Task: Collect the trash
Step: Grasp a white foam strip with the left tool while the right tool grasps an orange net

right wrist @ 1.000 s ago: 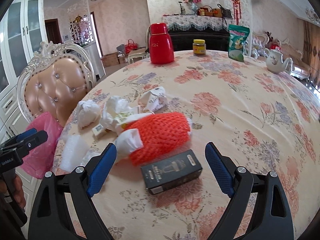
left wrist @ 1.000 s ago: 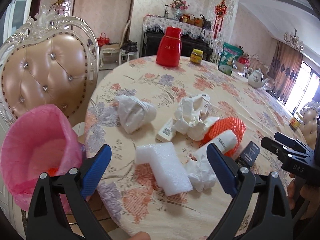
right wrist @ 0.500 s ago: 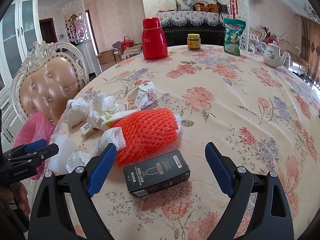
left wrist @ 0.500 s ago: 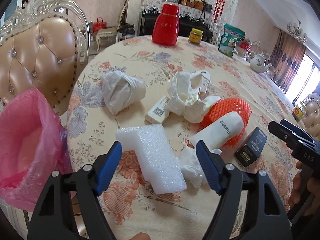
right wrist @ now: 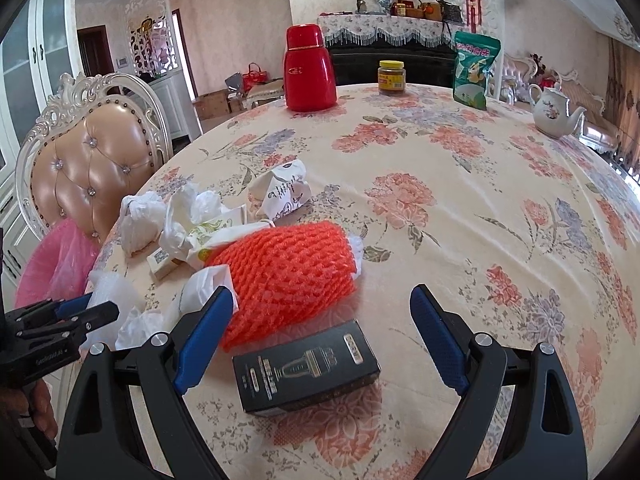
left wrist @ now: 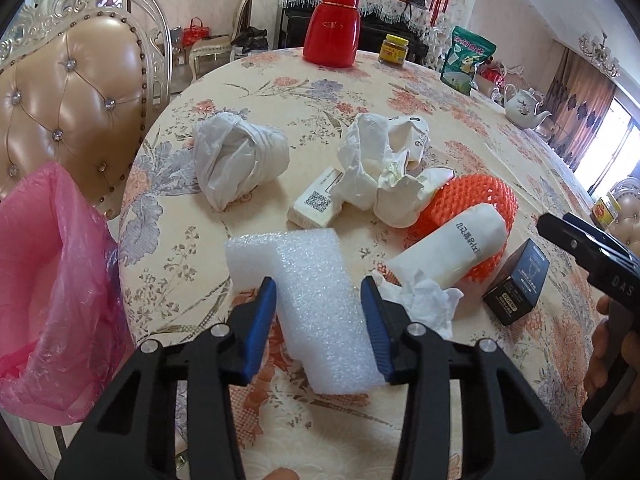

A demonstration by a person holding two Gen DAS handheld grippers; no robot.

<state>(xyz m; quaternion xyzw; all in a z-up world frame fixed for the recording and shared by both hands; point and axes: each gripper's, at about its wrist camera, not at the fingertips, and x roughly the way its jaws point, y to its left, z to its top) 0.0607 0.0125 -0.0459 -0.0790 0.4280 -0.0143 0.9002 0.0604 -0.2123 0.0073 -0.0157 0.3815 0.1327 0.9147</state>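
Floral table (left wrist: 400, 92), "DAS" right gripper (left wrist: 560, 236)

Two wrist cameras, both angled down at the table (left wrist: 400, 80).
Left sits close over foam (left wrist: 316, 300); right close over black box (right wrist: 306, 366); both share the trash pile.

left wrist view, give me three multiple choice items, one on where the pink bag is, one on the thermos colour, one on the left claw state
1. The pink bag hangs where?
A. beside the table's edge by the chair
B. on the table's middle
C. under the teapot

2. The thermos is what colour?
A. green
B. red
C. white

3. The left claw is how?
A. wide open over bare cloth
B. shut on the black box
C. closed in around the white foam block

Answers: 1 A, it hangs off the table, next to the chair. 2 B, its body is plainly red. 3 C, both blue pads flank the foam, having just been closing.
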